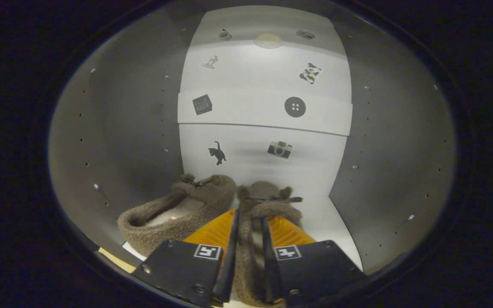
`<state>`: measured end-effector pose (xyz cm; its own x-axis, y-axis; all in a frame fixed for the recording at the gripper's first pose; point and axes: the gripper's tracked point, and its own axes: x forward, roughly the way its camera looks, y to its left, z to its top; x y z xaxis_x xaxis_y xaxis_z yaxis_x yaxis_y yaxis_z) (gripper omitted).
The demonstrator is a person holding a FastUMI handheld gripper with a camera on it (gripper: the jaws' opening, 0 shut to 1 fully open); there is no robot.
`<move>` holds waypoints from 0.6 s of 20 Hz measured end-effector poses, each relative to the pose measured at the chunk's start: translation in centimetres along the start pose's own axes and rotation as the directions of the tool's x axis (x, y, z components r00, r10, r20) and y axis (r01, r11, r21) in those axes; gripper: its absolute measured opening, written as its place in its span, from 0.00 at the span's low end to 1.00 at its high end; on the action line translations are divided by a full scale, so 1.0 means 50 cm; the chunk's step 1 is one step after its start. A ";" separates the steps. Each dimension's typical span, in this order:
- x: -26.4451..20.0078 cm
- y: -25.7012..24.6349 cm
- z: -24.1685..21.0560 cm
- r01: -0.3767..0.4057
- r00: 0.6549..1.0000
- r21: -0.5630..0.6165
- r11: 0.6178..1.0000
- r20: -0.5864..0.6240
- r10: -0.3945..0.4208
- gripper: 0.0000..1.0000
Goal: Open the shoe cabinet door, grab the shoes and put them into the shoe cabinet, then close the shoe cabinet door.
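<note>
Gripper [250, 226] jaws clamped on fuzzy brown slipper [268, 201], second slipper [173, 214] beside it (inside white shoe cabinet [263, 171])

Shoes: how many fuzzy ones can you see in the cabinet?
2. One shoe lies on the cabinet floor beside the gripper; the other shoe is pinched between its fingers.

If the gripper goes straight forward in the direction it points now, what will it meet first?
The gripper is shut on the right slipper, so the slipper would lead. Its toe would probably meet the cabinet's white back wall first; the gap looks small, but depth is unclear. The left slipper lies beside this line.
</note>
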<state>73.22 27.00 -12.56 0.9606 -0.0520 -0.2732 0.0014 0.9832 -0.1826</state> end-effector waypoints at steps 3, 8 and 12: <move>-0.028 0.004 -0.001 0.009 1.000 -0.001 1.000 -0.013 -0.009 0.52; -0.107 0.001 0.025 0.029 0.999 -0.015 0.999 0.036 -0.029 0.85; -0.223 -0.001 0.052 0.045 0.994 -0.024 0.999 0.097 -0.043 0.97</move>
<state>63.22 28.00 -7.05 0.9821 -0.0770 -0.1719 0.0384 0.9753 -0.2173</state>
